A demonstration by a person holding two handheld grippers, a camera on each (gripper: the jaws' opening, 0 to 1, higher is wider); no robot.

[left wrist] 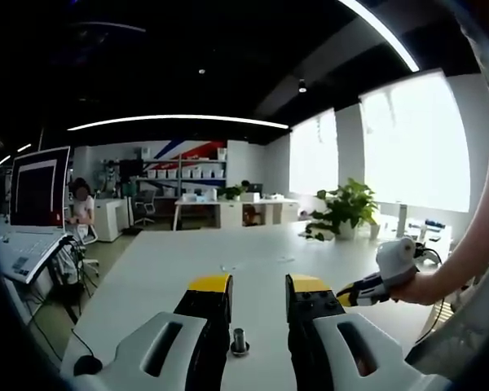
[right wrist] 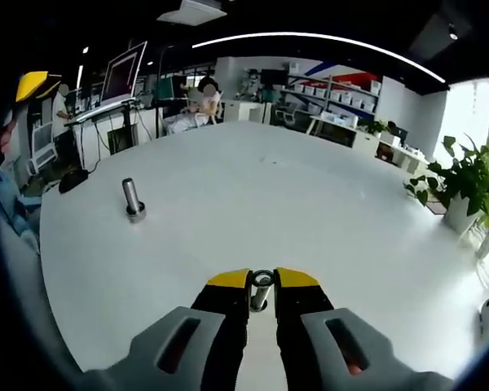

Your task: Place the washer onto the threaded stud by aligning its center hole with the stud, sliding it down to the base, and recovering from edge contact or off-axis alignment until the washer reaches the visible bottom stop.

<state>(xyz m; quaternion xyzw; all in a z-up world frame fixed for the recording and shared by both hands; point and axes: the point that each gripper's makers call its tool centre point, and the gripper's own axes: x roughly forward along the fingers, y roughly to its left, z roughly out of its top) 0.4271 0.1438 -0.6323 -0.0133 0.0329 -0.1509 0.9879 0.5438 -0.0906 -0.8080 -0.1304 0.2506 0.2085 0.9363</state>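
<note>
Bright overexposed windows [left wrist: 416, 147], dim ceiling, strong fisheye bending at edges

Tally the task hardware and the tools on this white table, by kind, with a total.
Threaded stud: 1
Washer, held edge-on in the right tool: 1
Tools, counting the open left tool: 2
Total: 4

White table [right wrist: 326, 220] broad; potted plant [left wrist: 345, 208] at far right edge; monitor [left wrist: 38, 186] left; shelves [left wrist: 183, 171] far; seated person [left wrist: 82, 204] far left.
</note>
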